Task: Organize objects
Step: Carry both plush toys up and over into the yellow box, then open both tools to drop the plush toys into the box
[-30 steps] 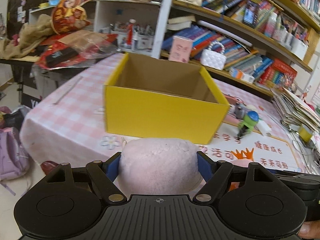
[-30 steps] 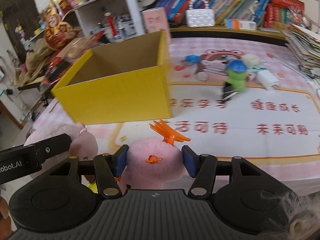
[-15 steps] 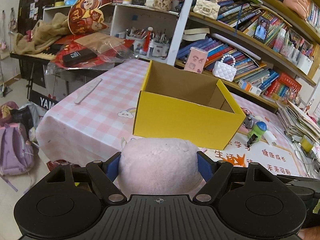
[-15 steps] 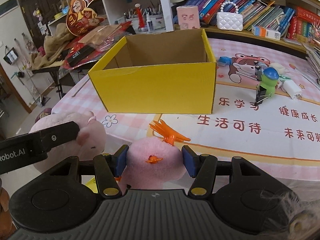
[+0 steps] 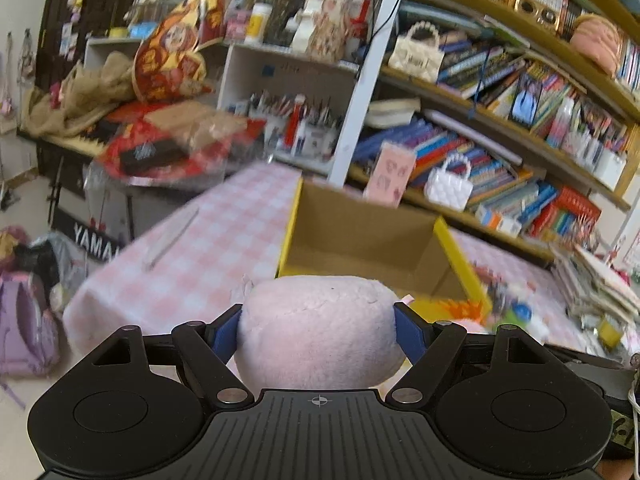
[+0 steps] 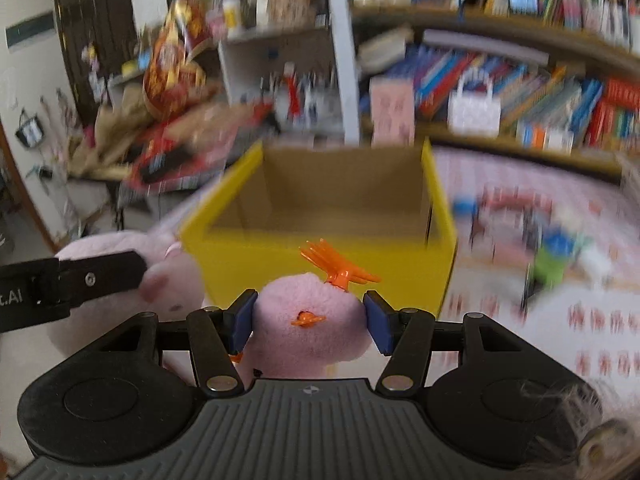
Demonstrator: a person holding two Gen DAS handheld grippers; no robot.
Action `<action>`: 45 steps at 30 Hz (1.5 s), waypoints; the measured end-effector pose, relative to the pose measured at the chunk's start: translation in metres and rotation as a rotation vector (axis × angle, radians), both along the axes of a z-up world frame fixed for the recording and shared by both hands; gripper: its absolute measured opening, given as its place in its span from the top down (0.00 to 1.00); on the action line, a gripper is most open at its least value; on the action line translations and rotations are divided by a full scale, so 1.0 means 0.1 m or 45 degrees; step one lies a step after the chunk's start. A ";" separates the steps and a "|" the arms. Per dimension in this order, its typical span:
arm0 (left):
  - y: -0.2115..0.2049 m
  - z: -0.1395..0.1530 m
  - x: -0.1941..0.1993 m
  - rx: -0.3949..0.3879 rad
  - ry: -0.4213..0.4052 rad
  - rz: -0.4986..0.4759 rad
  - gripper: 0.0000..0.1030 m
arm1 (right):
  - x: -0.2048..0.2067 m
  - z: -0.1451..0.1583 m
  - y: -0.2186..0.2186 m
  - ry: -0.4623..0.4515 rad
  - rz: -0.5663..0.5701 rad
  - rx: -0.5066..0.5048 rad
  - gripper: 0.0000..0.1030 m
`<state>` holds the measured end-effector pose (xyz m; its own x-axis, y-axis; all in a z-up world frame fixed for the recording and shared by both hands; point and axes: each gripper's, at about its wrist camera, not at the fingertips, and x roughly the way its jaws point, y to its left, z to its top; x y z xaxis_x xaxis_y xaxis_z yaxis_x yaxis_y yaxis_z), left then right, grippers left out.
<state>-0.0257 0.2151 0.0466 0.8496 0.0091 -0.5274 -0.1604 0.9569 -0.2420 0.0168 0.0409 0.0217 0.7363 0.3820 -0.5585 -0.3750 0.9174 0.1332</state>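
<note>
My left gripper (image 5: 319, 330) is shut on a pale pink plush pig (image 5: 320, 328), held in the air in front of the open yellow cardboard box (image 5: 460, 264). My right gripper (image 6: 308, 322) is shut on a smaller pink plush bird (image 6: 312, 328) with an orange crest and beak. The yellow box (image 6: 320, 256) stands just beyond it, open and with nothing inside. In the right wrist view the pig (image 6: 160, 276) hangs at the left, with the left gripper's black finger across it.
The box sits on a pink checked tablecloth (image 5: 212, 248). Right of the box lie a green and blue toy figure (image 6: 554, 260) and other small toys. Crowded bookshelves (image 5: 500, 120) rise behind the table, and a purple backpack (image 5: 24, 324) lies on the floor at the left.
Both grippers have risen with their plush toys, so I look down into the box from higher up. The box now sits higher and farther in both views. Both grips are unchanged.
</note>
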 end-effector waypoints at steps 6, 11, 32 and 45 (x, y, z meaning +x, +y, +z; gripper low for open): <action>0.00 0.24 0.56 0.067 -0.105 -0.009 0.24 | 0.55 0.20 0.15 -0.190 0.030 -0.022 0.46; -0.04 0.18 1.04 0.091 -0.078 -0.008 0.24 | 1.09 0.06 0.25 -0.195 0.028 -0.059 0.46; -0.19 -0.45 2.25 0.167 0.190 -0.021 0.23 | 2.22 -0.46 0.51 0.102 0.405 -0.348 0.46; -0.26 -0.37 2.15 0.230 0.137 0.005 0.18 | 2.15 -0.43 0.49 0.051 0.314 -0.353 0.28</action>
